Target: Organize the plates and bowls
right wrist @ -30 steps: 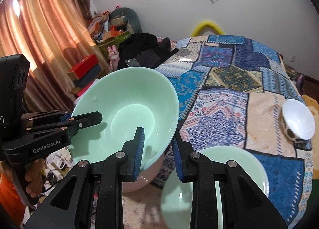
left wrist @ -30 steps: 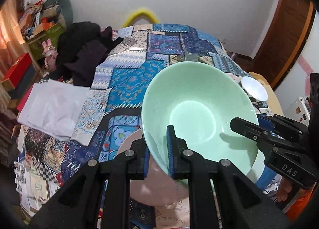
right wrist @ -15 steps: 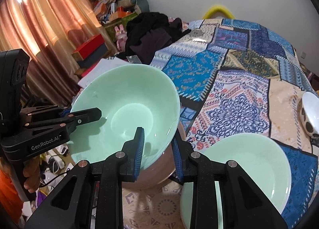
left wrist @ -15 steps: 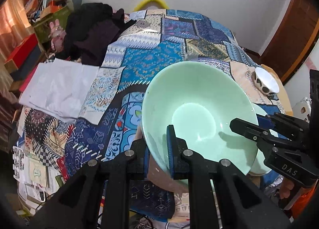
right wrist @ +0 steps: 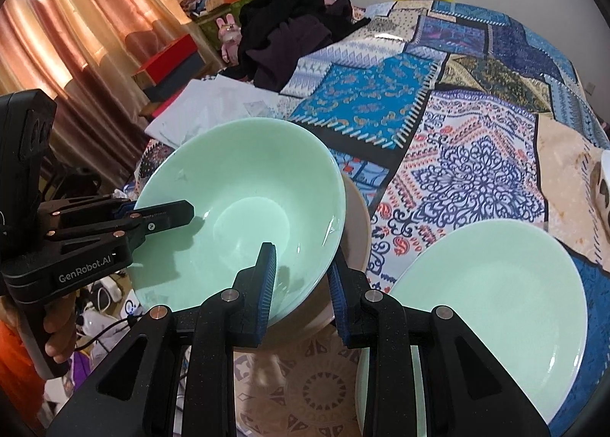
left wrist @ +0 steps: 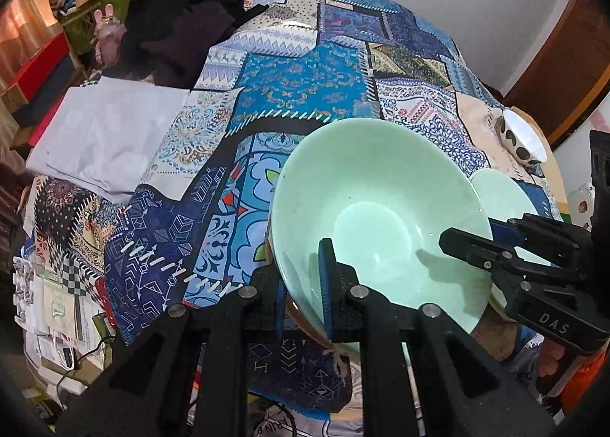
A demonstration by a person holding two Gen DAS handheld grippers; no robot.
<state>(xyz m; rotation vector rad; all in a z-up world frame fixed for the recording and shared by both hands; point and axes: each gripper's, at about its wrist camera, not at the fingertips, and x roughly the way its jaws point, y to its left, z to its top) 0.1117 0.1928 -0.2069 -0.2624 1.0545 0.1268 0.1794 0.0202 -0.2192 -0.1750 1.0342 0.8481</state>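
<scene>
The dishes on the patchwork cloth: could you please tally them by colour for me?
Mint green: 2, the bowl that both grippers hold and the plate.
Beige or pinkish: 1, the dish under the bowl.
White with dark spots: 1, the small bowl.
Total: 4.

Bowl (left wrist: 381, 216) between the black left gripper's (left wrist: 303, 284) blue-padded fingers (left wrist: 328, 280): plain pale mint green. Beneath it, a tan-brown bowl (right wrist: 356, 216). Right of the black right gripper (right wrist: 301, 284): plate (right wrist: 495, 307), same mint green. Ahead: cloth (left wrist: 305, 86), blue, white and beige patchwork of batik motifs. Far right: white bowl (left wrist: 522, 136), dark-spotted outside.
</scene>
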